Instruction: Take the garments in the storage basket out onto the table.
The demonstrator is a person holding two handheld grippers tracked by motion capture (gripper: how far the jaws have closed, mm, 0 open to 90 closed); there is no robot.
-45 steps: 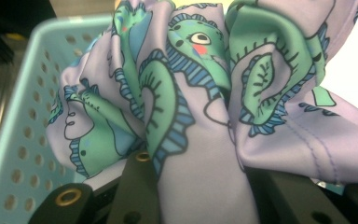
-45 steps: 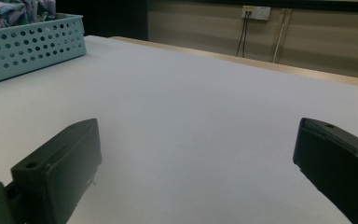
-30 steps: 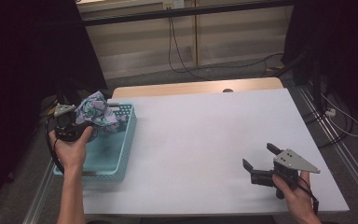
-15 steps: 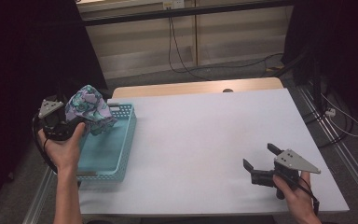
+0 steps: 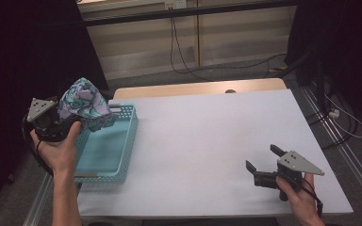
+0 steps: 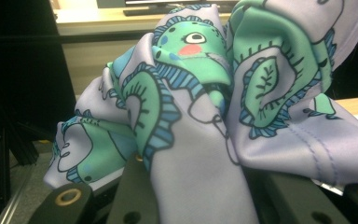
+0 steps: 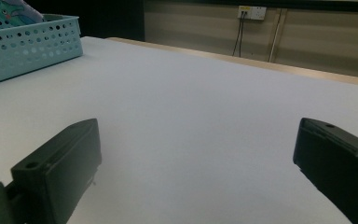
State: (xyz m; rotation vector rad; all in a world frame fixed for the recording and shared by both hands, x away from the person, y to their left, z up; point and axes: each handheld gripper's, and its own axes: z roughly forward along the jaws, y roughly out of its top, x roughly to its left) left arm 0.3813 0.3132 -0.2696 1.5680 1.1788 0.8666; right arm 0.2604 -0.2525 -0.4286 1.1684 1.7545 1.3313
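A lilac cloth (image 5: 82, 103) printed with green and blue creatures hangs bunched above the far left corner of a teal perforated basket (image 5: 122, 155). My left gripper (image 5: 65, 118) is shut on it, held up in the person's left hand beside the table's left edge. In the left gripper view the cloth (image 6: 205, 116) bulges over both black jaws and hides their tips. At the near right of the white table (image 5: 207, 136), my right gripper (image 5: 262, 157) rests open and points left, with bare tabletop between its jaws (image 7: 196, 154).
The basket stands at the table's left edge, and its wall (image 7: 28, 46) appears far left in the right gripper view with a bit of cloth (image 7: 9, 11) above it. Cables hang by the back wall (image 5: 179, 52). A wooden strip (image 5: 198, 88) edges the far side.
The left hand has lifted the cloth up and to the left, from low over the basket to above its corner. The right gripper has stayed put.
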